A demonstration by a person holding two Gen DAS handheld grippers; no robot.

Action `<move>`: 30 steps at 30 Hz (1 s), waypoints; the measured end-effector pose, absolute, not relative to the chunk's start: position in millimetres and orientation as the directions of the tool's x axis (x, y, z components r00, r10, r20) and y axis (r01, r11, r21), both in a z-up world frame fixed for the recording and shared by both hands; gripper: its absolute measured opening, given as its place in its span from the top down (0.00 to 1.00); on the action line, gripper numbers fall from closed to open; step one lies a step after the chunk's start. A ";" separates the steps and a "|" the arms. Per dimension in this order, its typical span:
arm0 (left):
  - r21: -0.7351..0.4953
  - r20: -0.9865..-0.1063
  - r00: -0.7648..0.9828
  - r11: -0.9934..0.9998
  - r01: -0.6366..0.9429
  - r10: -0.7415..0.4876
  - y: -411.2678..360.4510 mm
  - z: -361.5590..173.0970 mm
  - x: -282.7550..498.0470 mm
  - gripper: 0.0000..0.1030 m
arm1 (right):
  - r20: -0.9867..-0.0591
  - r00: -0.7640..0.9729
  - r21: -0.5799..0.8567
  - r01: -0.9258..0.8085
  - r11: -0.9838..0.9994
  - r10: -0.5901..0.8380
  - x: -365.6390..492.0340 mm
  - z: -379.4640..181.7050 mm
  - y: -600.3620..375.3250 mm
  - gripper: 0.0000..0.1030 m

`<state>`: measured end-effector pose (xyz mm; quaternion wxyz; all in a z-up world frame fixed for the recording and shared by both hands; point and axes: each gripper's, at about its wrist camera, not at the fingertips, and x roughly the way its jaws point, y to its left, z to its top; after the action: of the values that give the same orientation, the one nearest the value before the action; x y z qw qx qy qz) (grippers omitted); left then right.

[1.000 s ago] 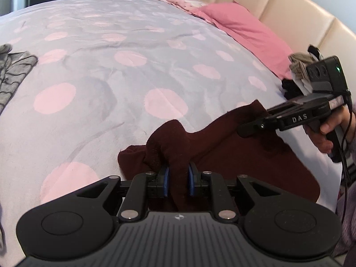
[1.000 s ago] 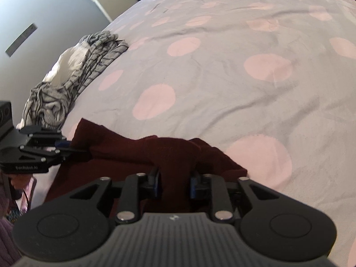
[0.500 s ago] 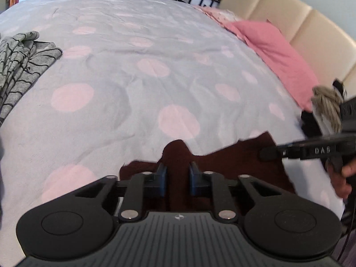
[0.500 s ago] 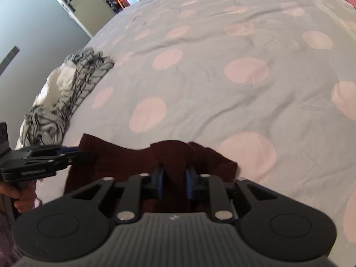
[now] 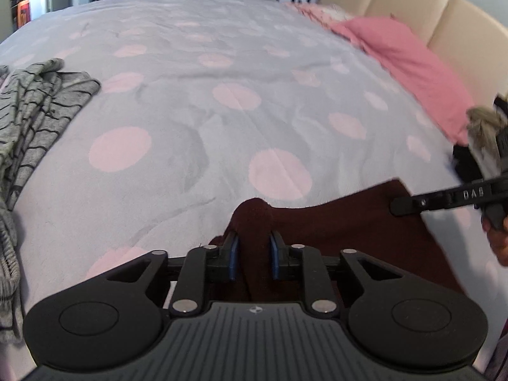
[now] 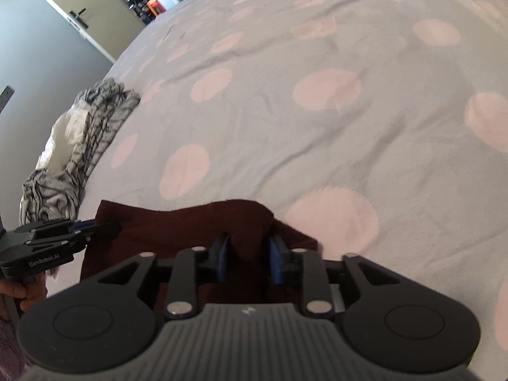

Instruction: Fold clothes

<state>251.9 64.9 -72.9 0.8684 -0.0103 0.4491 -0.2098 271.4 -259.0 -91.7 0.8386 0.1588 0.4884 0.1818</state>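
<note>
The dark maroon garment (image 5: pixel 346 228) lies at the near edge of the bed, on a grey bedspread (image 5: pixel 197 101) dotted with pink circles. Everything else is placed from that garment. The left tool (image 5: pixel 253 250) sits at its left end, with a raised bunch of the maroon cloth standing up between the two blue pads (image 5: pixel 233 255); the jaws are opening, and the cloth fills the gap and appears to touch both pads. In the right wrist view the right tool (image 6: pixel 248 258) stands at the garment's right end, with a hump of the same cloth (image 6: pixel 241 219) rising between its blue-lined fingers (image 6: pixel 222 258); these jaws are opening too, with the cloth lying in the gap and meeting the pads on both sides.

Between the two tools the garment's far edge runs fairly straight across the bedspread. Seen from the left wrist, the right tool (image 5: pixel 444 198) reaches over the garment's right corner, with part of a hand (image 5: pixel 497 238) behind it. Seen from the right wrist, the left tool (image 6: pixel 63 235) points at the garment's left corner.

Beyond the garment's left end, well apart, lies a heap of grey striped clothing (image 5: pixel 35 111). Beyond its right end a pink pillow (image 5: pixel 409 70) rests against a cream padded headboard (image 5: pixel 444 22).
</note>
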 end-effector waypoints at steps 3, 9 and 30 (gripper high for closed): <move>-0.151 -0.742 0.584 0.931 0.332 -0.329 69.0 -55.9 233.7 0.62 | -0.743 0.523 0.370 -0.197 0.908 0.417 254.4 -70.6 -258.8 0.64; -0.121 -0.693 0.625 0.913 0.390 -0.359 62.5 -32.1 182.0 0.77 | -0.681 0.596 0.273 -0.334 0.902 0.426 195.3 -43.1 -242.8 0.77; -0.073 -0.787 0.575 0.959 0.273 -0.224 57.7 -86.7 92.5 0.84 | -0.746 0.581 0.193 -0.280 0.940 0.326 101.0 -102.7 -229.8 0.79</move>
<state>92.5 57.7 -86.7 0.8869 0.0281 0.4392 -0.1402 101.0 -229.8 -102.7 0.8887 0.0269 0.4246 0.1705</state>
